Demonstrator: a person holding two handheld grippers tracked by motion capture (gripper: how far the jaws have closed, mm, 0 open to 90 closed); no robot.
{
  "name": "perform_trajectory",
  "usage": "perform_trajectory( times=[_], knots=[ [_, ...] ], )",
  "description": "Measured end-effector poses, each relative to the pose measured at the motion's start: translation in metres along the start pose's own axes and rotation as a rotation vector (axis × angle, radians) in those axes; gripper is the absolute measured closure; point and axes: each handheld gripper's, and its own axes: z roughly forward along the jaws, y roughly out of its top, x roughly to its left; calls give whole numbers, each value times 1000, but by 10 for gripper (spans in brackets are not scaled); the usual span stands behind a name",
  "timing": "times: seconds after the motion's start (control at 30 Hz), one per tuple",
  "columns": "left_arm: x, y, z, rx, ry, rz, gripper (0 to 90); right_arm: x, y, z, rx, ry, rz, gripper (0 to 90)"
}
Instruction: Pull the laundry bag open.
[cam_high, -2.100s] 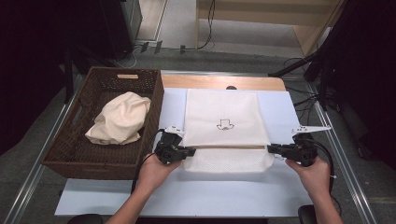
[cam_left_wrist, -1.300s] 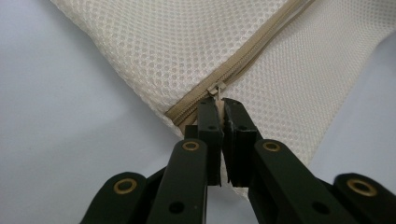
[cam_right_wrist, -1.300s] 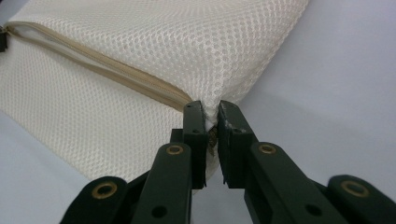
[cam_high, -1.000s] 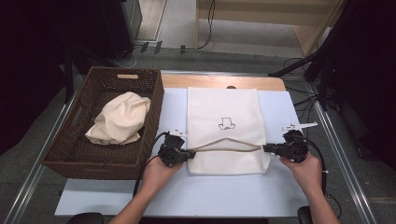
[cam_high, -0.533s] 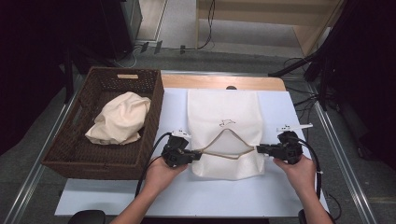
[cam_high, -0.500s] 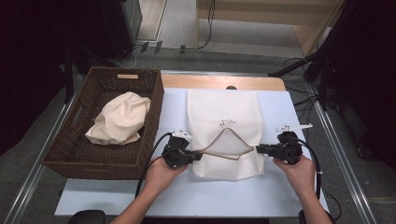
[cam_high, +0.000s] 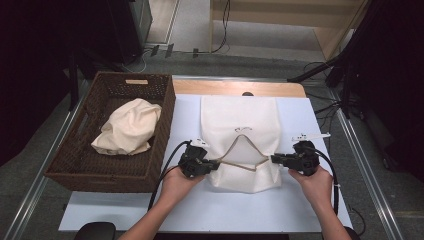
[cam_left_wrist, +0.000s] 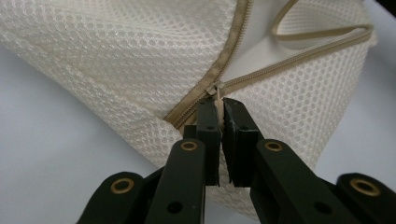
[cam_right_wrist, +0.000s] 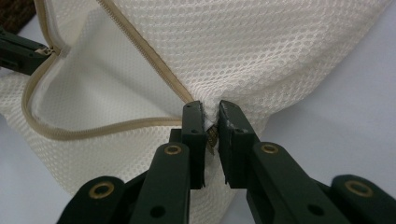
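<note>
A white mesh bag (cam_high: 239, 115) with a tan zipper (cam_high: 243, 150) lies flat on the white table top (cam_high: 190, 210). Its zipper mouth gapes in a triangle between my two grippers. My left gripper (cam_high: 216, 163) is shut on the zipper pull (cam_left_wrist: 216, 93) at the mouth's left end, and its jaws (cam_left_wrist: 219, 105) pinch the small tab. My right gripper (cam_high: 274, 159) is shut on the bag's right corner, where the zipper ends; in the right gripper view (cam_right_wrist: 210, 109) mesh and zipper tape sit bunched between the jaws. The bag's white inside (cam_right_wrist: 102, 88) shows through the opening.
A dark wicker basket (cam_high: 75, 165) stands left of the bag and holds a crumpled cream cloth (cam_high: 129, 127). A wooden strip (cam_high: 225, 87) runs along the table's far edge. Metal rails border both sides. Cables trail from both grippers toward the person.
The two grippers have come closer together. The zipper line, straight before, has bowed up into an open triangle, and the bag has narrowed between them.
</note>
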Motion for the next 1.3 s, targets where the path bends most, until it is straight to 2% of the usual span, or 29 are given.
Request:
perform_trajectory(
  times=[0.13, 0.23, 0.4, 0.53, 0.63, 0.73, 0.77, 0.87, 1.07, 1.13, 1.3],
  knots=[
    [4, -1, 8, 30, 19, 5, 841, -1, 0, 0, 4, -18, -17, 809],
    [4, -1, 10, 27, 2, -2, 811, -3, 0, 5, 28, -25, -16, 787],
    [3, 0, 4, 44, -19, -22, 653, -6, -3, -1, 25, -65, -48, 689],
    [1, 1, -4, 21, -21, -15, 542, -8, -6, -6, -8, -57, -90, 584],
    [0, 1, -10, -8, -24, 0, 443, -6, -6, -8, -33, -55, -95, 525],
    [-1, 3, -15, -16, -47, -23, 390, -4, -6, -10, -59, -52, -116, 468],
    [-1, 4, -17, -16, -56, -22, 377, -3, -7, -10, -66, -49, -123, 465],
    [-4, 4, -19, -17, -47, 2, 357, 0, -6, -10, -81, -37, -135, 454],
    [-7, 6, -25, -45, -53, 30, 342, 6, -6, -12, -117, -12, -127, 403],
    [-8, 7, -27, -48, -48, 38, 332, 9, -5, -12, -120, -10, -140, 373],
    [-10, 7, -31, -56, -63, 60, 326, 16, -5, -10, -142, 27, -167, 324]
  ],
)
